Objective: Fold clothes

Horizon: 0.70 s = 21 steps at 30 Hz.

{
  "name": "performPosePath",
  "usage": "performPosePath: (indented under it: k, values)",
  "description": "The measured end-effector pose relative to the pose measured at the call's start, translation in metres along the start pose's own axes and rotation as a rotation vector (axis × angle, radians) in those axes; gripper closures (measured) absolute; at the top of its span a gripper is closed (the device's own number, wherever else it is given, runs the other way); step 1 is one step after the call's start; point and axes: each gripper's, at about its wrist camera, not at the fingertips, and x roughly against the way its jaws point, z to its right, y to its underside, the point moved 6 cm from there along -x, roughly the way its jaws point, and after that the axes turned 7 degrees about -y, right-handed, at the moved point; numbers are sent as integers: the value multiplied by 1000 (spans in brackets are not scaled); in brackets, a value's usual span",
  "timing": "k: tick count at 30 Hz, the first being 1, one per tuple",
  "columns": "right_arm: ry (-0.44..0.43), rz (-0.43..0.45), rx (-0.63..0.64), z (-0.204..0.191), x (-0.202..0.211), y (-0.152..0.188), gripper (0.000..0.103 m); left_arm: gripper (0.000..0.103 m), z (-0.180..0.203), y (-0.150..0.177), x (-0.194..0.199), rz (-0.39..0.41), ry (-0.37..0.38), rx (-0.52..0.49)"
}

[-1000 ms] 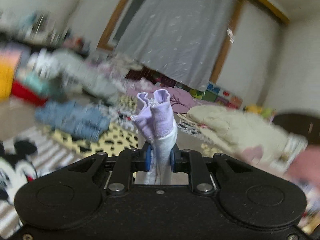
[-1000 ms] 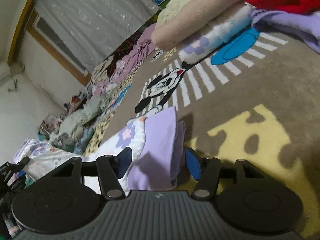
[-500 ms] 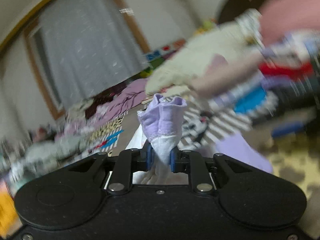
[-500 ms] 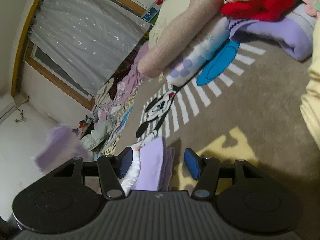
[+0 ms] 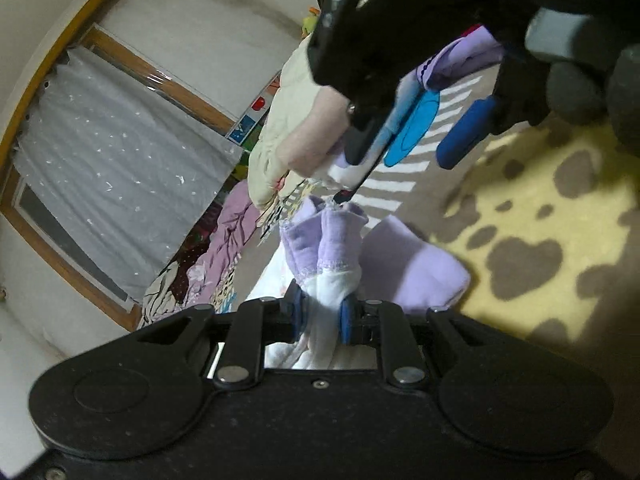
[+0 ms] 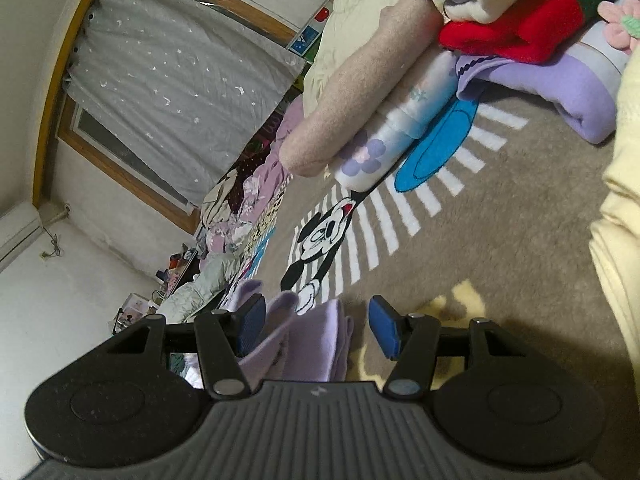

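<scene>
Left gripper (image 5: pixel 320 314) pinching the purple garment (image 5: pixel 326 248); right gripper (image 6: pixel 316 324) spread over the folded part (not gripping). Lay edge flush, then release.

Both wrist views, tilted, look low across one rug (image 6: pixel 500 216).

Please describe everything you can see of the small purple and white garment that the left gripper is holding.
The garment is soft knit cloth, pale purple at its bunched end and white lower down, with a thin lace-like trim where the colours meet. The left gripper is shut on the white part, so the purple end sticks out crumpled beyond the blue pads. More purple cloth lies flat on the carpet beside it; whether that is the same piece I cannot tell. The right gripper hangs open above.
</scene>
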Motion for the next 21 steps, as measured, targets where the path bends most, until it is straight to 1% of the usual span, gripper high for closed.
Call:
performPosePath:
  k: [2, 3, 4, 5, 6, 9, 10, 11, 12, 14, 16, 19, 21]
  values:
    - [0, 3, 2, 0, 0, 0, 44, 83, 1, 0, 4, -10, 39, -18]
    - [-2, 5, 4, -1, 1, -1, 45, 79, -3, -1, 7, -7, 61, -6]
    - [-5, 8, 8, -2, 2, -2, 45, 73, -10, -2, 11, -3, 103, 26]
    - [-9, 12, 14, -4, 3, -2, 45, 60, -17, -3, 17, 2, 156, 67]
    - [-13, 16, 21, -5, 4, -3, 45, 60, -25, -3, 24, 10, 194, 100]
    - [-15, 30, 51, -11, 6, -4, 44, 60, -57, 2, 47, 39, 257, 185]
    - [-15, 34, 62, -12, 7, -4, 44, 61, -73, 7, 53, 40, 265, 231]
    - [-9, 40, 85, -16, 8, -3, 44, 65, -89, 12, 57, 33, 263, 285]
    - [-2, 46, 112, -20, 9, -3, 44, 68, -106, 20, 59, 18, 241, 345]
    - [9, 54, 203, -34, 9, -1, 44, 69, -139, 39, 56, -26, 186, 477]
    - [-27, 57, 320, -58, 8, 5, 44, 71, -167, 62, 44, -80, 160, 617]
    - [-95, 24, 499, -92, -5, 26, 45, 74, -184, 92, 16, -160, 164, 779]
    - [-107, -12, 580, -104, -18, 40, 45, 74, -176, 104, 7, -180, 202, 824]
